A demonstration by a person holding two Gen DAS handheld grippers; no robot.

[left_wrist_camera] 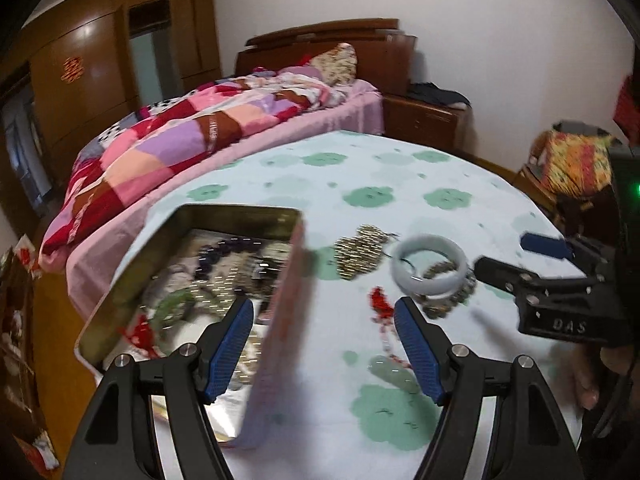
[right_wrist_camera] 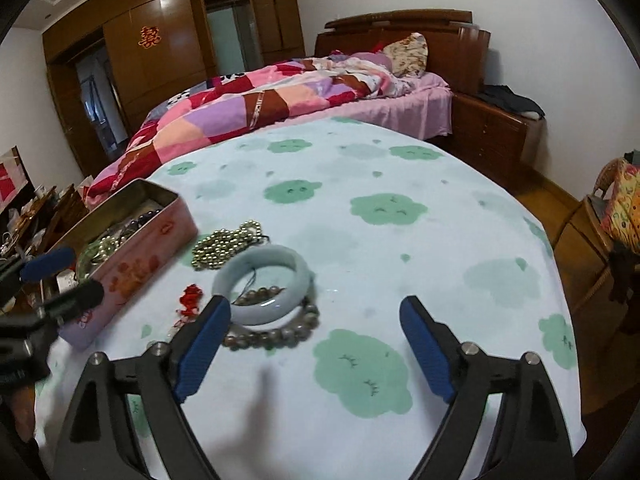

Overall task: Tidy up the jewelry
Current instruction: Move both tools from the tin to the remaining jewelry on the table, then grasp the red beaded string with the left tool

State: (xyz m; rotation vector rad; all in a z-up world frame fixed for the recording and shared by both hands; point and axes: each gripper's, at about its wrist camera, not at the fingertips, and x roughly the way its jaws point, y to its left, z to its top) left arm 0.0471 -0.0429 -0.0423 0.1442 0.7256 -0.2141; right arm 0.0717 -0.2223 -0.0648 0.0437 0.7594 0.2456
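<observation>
An open pink tin (left_wrist_camera: 280, 320) (right_wrist_camera: 136, 256) holds several pieces of jewelry. On the cloth beside it lie a gold bead necklace (left_wrist_camera: 360, 250) (right_wrist_camera: 224, 246), a pale jade bangle (left_wrist_camera: 430, 270) (right_wrist_camera: 264, 288), a grey bead bracelet (left_wrist_camera: 448, 304) (right_wrist_camera: 276, 334) under the bangle, and a red-knot cord with a green pendant (left_wrist_camera: 382, 308) (right_wrist_camera: 191, 298). My left gripper (left_wrist_camera: 324, 312) is open, straddling the tin's right wall. My right gripper (right_wrist_camera: 316, 312) is open and empty, just right of the bangle; it also shows in the left wrist view (left_wrist_camera: 516, 256).
The table has a pale cloth with green cloud prints (right_wrist_camera: 380, 208). A bed with a patchwork quilt (right_wrist_camera: 260, 100) stands behind it. A wooden nightstand (right_wrist_camera: 496, 136) and a chair with colourful fabric (right_wrist_camera: 624, 208) are at the right. Clutter lies at the left (right_wrist_camera: 36, 216).
</observation>
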